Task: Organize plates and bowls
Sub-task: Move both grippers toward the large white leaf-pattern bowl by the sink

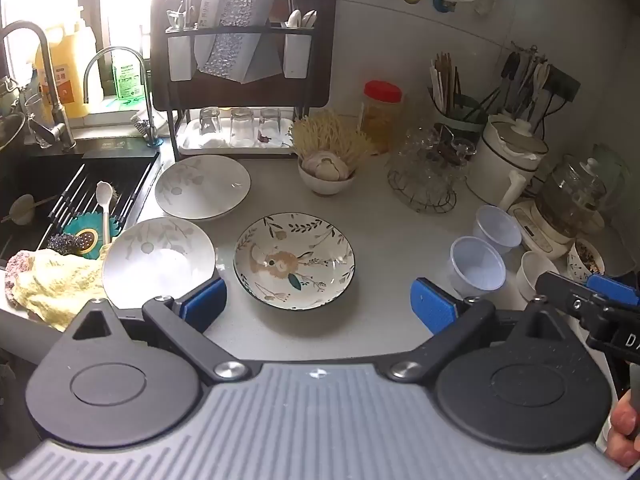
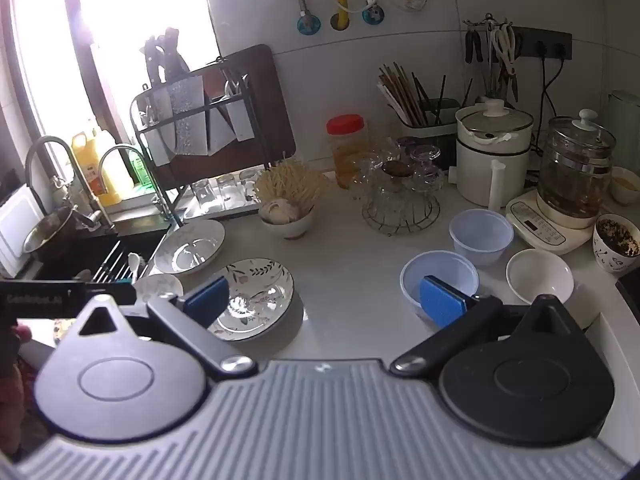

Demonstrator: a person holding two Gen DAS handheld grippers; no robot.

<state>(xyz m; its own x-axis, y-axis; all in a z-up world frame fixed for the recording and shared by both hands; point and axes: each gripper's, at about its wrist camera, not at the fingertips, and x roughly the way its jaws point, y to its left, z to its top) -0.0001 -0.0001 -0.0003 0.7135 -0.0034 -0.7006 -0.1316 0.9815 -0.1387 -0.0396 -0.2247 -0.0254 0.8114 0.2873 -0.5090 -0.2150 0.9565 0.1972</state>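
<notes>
Starting with the plates looks wisest: left hand-held gripper (image 1: 318, 306) hangs spread wide, holding nothing, over the table (image 1: 392, 240), floral plate (image 1: 294, 261) dead ahead at twelve o'clock. Pinch its near rim, then stack it with the two pale plates (image 1: 202, 187) at ten (glossy, slippery-looking). Right hand-held gripper (image 2: 324, 300), likewise gaping, faces plastic bowls (image 2: 439, 276) at two.

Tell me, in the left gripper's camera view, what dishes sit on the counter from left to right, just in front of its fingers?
White leaf-print plate → floral plate → nearer clear plastic cup → small white bowl. Both the left gripper and the right gripper are open and hold nothing.
</notes>
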